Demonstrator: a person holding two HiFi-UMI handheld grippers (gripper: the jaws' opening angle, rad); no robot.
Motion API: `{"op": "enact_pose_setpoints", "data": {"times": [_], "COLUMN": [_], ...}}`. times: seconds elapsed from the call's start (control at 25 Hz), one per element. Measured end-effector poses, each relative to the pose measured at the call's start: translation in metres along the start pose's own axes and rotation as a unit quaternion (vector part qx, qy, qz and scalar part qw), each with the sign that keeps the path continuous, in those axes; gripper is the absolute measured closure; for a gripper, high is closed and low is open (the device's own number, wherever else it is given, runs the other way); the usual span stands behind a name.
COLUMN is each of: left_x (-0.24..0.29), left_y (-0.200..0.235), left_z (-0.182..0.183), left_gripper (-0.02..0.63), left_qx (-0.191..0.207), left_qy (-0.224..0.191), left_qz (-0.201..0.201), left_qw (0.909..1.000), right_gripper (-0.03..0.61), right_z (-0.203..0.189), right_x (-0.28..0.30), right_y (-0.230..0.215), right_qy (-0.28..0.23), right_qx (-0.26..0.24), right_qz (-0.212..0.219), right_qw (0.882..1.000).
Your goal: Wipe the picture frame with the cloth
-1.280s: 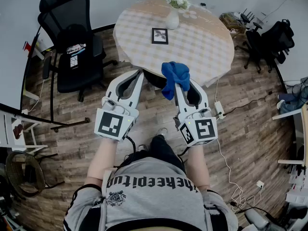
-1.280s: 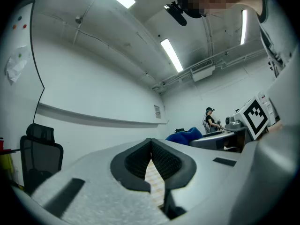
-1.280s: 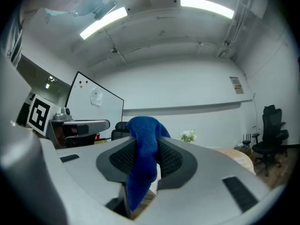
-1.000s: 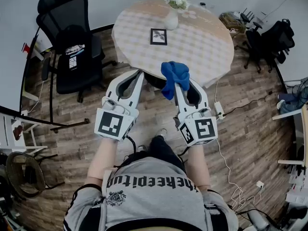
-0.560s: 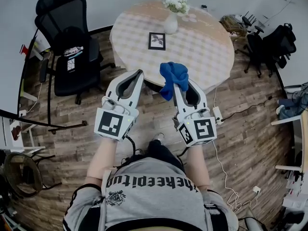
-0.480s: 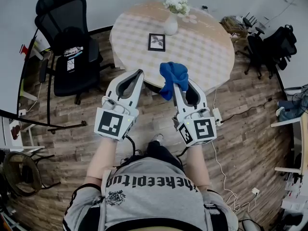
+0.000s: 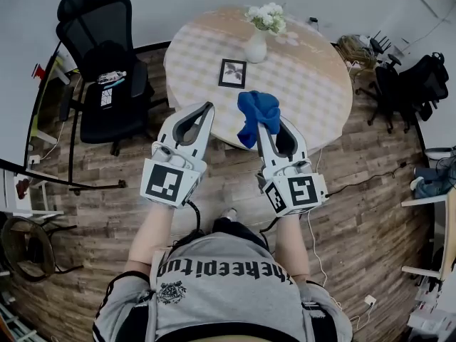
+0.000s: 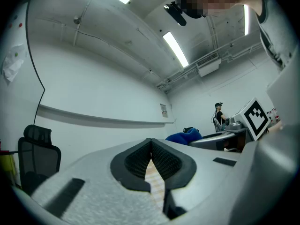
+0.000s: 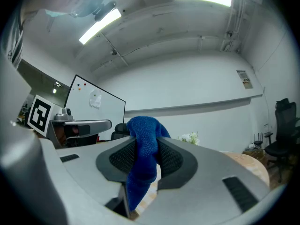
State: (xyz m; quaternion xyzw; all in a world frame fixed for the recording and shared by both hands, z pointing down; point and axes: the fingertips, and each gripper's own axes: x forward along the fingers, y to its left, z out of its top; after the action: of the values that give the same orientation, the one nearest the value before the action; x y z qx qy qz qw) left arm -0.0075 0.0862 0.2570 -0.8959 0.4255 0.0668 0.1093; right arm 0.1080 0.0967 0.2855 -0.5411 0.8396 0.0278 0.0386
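The left gripper (image 8: 151, 140) has its jaws shut tip to tip, with nothing between them. The right gripper (image 9: 146, 146) is clamped on the cloth (image 9: 143, 168), which bunches over its tips and hides them in the head view. At upper centre there, the frame (image 7: 232, 73) lies on the table (image 7: 313, 77), beyond both grippers and clear of them.

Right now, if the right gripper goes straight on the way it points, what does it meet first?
Likely the round table, near the picture frame, which lies on its line in the head view. The right gripper, shut on the blue cloth, may be higher; depth unclear.
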Motion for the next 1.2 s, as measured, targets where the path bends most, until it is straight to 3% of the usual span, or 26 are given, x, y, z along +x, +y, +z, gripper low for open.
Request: {"op": "enact_pose_setpoints", "data": {"times": [0.64,1.2], "left_x": [0.048,0.086], "left_y": [-0.017,0.02], "left_z": [-0.014,-0.025], "left_gripper": [0.597,0.597], "left_qx": [0.0,-0.007], "left_qy": [0.011,0.007], "left_qz": [0.022,0.0], "left_qw": [0.9997,1.0], "right_gripper": [0.462,0.46], "right_z": [-0.008,-0.007], "right_x": [0.014,0.061], "right_y": [-0.044,-0.061], "right_qy": [-0.001,-0.006], "right_qx": [0.013,0.025], "right_qz": [0.036,0.016], "right_qw": [0.999,1.0]}}
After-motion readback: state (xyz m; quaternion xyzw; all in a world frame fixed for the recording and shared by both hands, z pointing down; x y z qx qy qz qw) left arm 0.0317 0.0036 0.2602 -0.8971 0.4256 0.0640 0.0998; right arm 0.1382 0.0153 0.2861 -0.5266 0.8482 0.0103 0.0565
